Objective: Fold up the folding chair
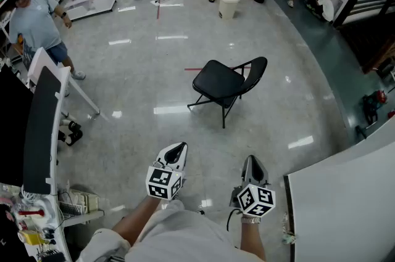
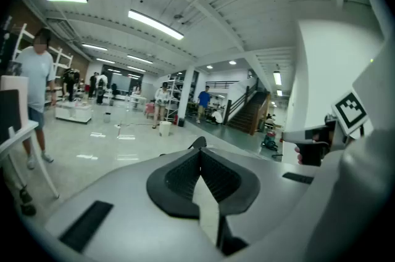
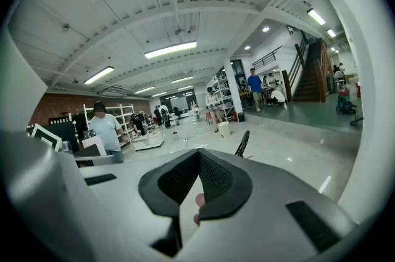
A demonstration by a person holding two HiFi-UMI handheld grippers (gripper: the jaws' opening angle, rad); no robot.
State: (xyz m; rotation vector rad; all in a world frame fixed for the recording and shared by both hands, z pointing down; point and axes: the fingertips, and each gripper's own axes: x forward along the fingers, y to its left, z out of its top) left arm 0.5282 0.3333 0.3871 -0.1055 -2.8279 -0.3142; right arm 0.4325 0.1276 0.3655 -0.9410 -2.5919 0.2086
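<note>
The folding has not begun; this looks like the approach. At the far left of the head view a white-framed board (image 1: 44, 125) with a flat black face leans on its stand, not part of the job.

The left gripper (image 1: 177, 150) is held out low in front of the person, a smooth grey shell with a square-marker cube at its back. Its jaws are clenched together on nothing, the ribbed black pads (image 2: 179, 176) meeting in a narrow V.

Ahead, between the two grippers' lines and well apart from both, the folding chair (image 1: 225, 85) stands fully open on the glossy pale-grey floor (image 1: 142, 79). It has a black padded seat, a curved black backrest and thin black tube legs.

The right gripper (image 1: 252, 163) matches the left: jaws pressed shut, nothing between them. A plain white panel (image 1: 345, 211) fills the lower right corner.

The next move seems to call for closing the distance, opening both sets of jaws, and taking the backrest with one while the other lifts the seat's front edge. The tubes look slick and narrow, so the pads will likely need a square bite.
</note>
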